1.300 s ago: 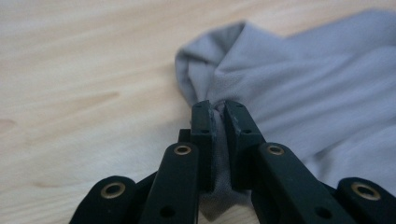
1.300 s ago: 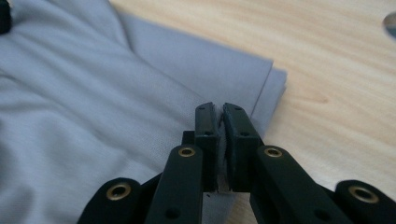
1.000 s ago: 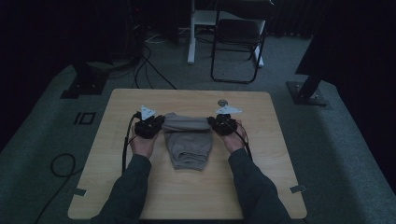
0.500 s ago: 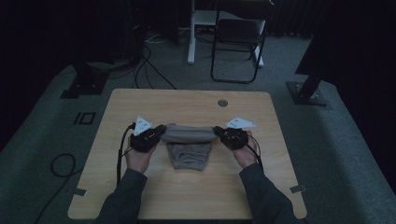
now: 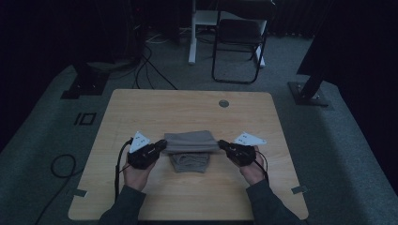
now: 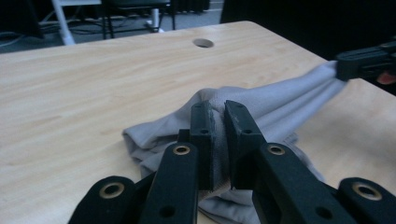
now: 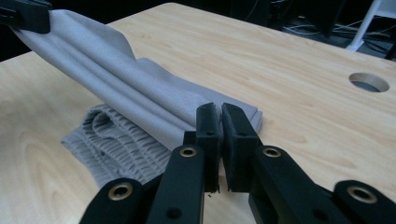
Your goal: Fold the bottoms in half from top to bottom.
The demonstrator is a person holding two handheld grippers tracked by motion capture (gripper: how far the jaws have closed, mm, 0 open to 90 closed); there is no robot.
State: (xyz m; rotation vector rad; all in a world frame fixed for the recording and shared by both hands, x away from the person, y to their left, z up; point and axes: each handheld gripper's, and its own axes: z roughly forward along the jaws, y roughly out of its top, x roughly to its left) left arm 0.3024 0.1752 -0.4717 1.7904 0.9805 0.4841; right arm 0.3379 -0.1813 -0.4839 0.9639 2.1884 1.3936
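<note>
Both forearms wear dark grey sleeves (image 5: 123,211) at the bottom of the high view. Each black gripper, the left gripper (image 5: 159,146) and the right gripper (image 5: 224,145), carries a pale three-cornered plate and a black cable. Brass-ringed holes mark the black jaws.

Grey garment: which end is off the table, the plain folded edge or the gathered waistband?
The plain folded edge, stretched between the left gripper and right gripper; the gathered waistband lies on the table.
</note>
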